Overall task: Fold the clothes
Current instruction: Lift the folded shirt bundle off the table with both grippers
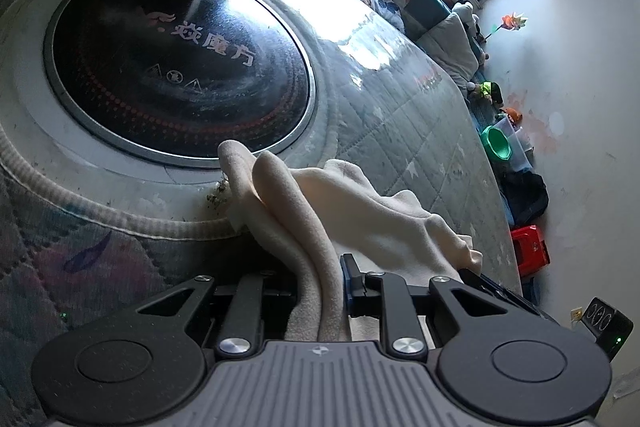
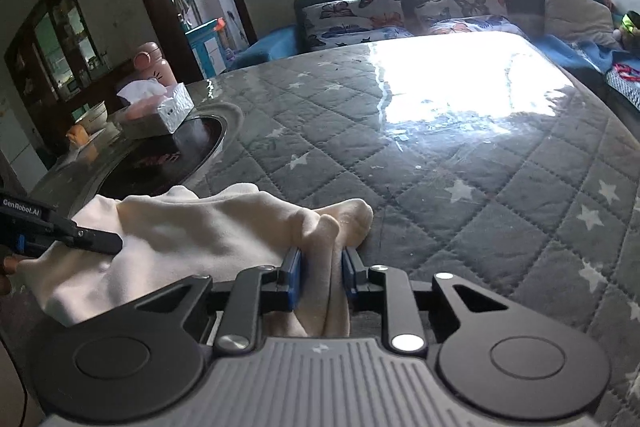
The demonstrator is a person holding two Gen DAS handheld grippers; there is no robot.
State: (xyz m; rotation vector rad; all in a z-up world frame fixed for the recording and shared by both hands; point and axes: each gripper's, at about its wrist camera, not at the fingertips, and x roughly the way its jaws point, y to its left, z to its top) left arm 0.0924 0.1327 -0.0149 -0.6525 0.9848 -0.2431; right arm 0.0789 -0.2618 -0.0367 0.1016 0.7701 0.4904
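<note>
A cream fleece garment (image 1: 360, 203) lies bunched on the quilted grey table cover (image 1: 420, 131), close to the table's near edge. My left gripper (image 1: 320, 279) is shut on one fold of it, and the cloth runs back between the fingers toward the camera. In the right wrist view the same garment (image 2: 192, 231) spreads to the left. My right gripper (image 2: 322, 267) is shut on a bunched end of it, blue pads (image 2: 294, 275) pressing from both sides. The left gripper (image 2: 92, 237) enters from the left edge and rests on the cloth.
A round black glass hob (image 1: 176, 67) is set into the table just beyond the garment. A tissue box (image 2: 160, 111) and a pink bottle (image 2: 154, 67) stand at its far side. A sofa with butterfly cushions (image 2: 356, 13) lines the far wall. A red stool (image 1: 530, 247) stands on the floor.
</note>
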